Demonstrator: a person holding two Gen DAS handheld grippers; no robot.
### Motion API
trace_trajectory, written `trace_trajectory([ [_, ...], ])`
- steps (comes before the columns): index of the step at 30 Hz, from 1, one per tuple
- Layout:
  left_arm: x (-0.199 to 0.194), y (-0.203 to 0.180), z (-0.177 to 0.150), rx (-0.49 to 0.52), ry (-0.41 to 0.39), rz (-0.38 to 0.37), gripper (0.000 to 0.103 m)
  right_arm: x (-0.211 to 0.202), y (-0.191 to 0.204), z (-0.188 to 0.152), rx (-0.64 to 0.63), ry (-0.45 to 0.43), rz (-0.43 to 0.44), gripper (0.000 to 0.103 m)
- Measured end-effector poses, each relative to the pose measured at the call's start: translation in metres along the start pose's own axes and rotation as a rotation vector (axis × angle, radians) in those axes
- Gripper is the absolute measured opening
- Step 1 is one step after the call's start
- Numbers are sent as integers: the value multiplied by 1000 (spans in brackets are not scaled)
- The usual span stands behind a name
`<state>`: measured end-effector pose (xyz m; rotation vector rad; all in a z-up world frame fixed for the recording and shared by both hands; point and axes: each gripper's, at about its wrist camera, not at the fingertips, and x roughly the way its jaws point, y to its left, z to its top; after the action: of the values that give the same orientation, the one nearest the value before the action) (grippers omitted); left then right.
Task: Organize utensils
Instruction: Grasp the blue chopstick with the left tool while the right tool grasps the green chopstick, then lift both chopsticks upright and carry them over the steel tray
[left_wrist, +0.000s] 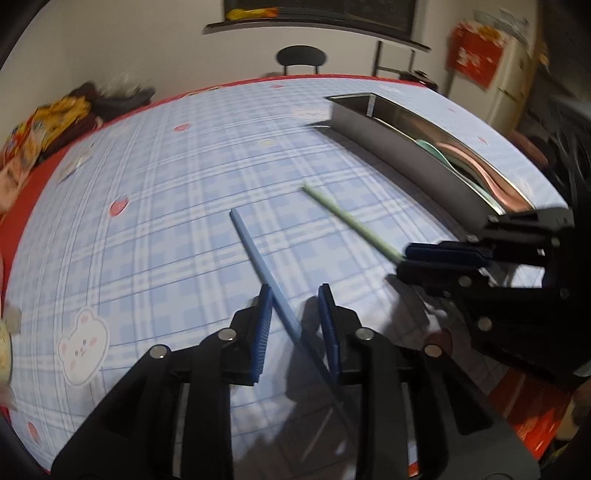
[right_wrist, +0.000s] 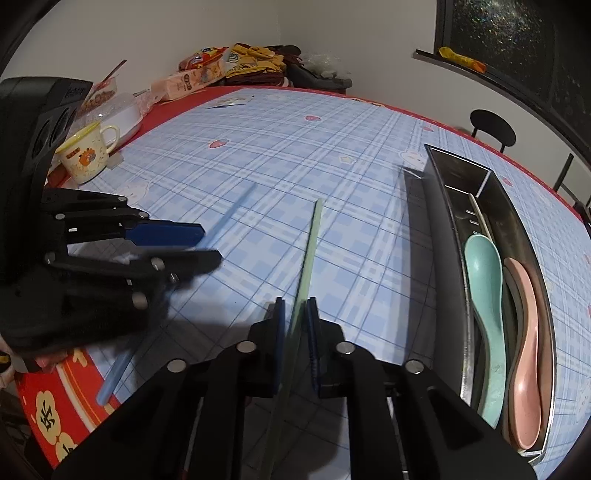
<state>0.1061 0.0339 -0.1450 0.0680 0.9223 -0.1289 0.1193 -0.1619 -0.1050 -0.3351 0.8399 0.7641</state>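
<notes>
A: Beside the steel tray (right_wrist: 447, 236), on its open-table side, what lies there?

B: Two chopsticks. The green chopstick (right_wrist: 308, 254) runs roughly alongside the tray, and the right hand-held gripper (right_wrist: 295, 314) has closed its pads on the near end. The blue chopstick (left_wrist: 255, 254) lies farther from the tray, slanting across the checked surface (left_wrist: 166, 206).

A: And the left hand-held gripper (left_wrist: 295, 295)?

B: Its jaws straddle the blue chopstick with a gap. The stick leans against one pad (left_wrist: 264, 317); the other pad stands clear, so it is not clamped.

A: What is in the tray itself?

B: A teal spoon (right_wrist: 484, 295) and a pink spoon (right_wrist: 526, 332) lie side by side in the long compartment nearer the camera, with a pale stick (right_wrist: 480, 218) beyond them. A divider closes off the far compartment; I cannot tell its contents.

A: Farther from the tray?

B: A yellow-rimmed mug (right_wrist: 86, 155) sits at the surface's far edge, with snack packets (right_wrist: 207, 70) behind it and a black chair (right_wrist: 493, 127) past the tray's far end.
</notes>
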Motion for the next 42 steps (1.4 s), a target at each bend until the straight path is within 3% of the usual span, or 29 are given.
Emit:
trace_trajectory([
  [8,-5,-10,-9,46,-13,11,26,-3,-5,-1,18,-17,-1,6],
  [10,-5,-13,-10,55,-19,23,14,-7,-9,-2,33,-38,4,6],
  [16,-11,-8,-11,31,-54,36,10,-15,-10,-2,37,-81,3,6],
  [23,-25,23,-14,-114,-127,-52,10,-18,-12,-2,41,-98,3,6],
  [27,-30,40,-18,-192,-168,-142,10,-18,-15,-3,65,-103,25,6],
  [31,-33,49,-20,-244,-189,-207,10,-22,-23,-3,104,-123,58,6],
  [37,-39,57,-21,-291,-194,-236,10,-32,-33,-2,153,-163,113,6],
  [42,-55,54,-17,-347,-221,-343,9,-43,-47,-1,219,-203,182,6],
])
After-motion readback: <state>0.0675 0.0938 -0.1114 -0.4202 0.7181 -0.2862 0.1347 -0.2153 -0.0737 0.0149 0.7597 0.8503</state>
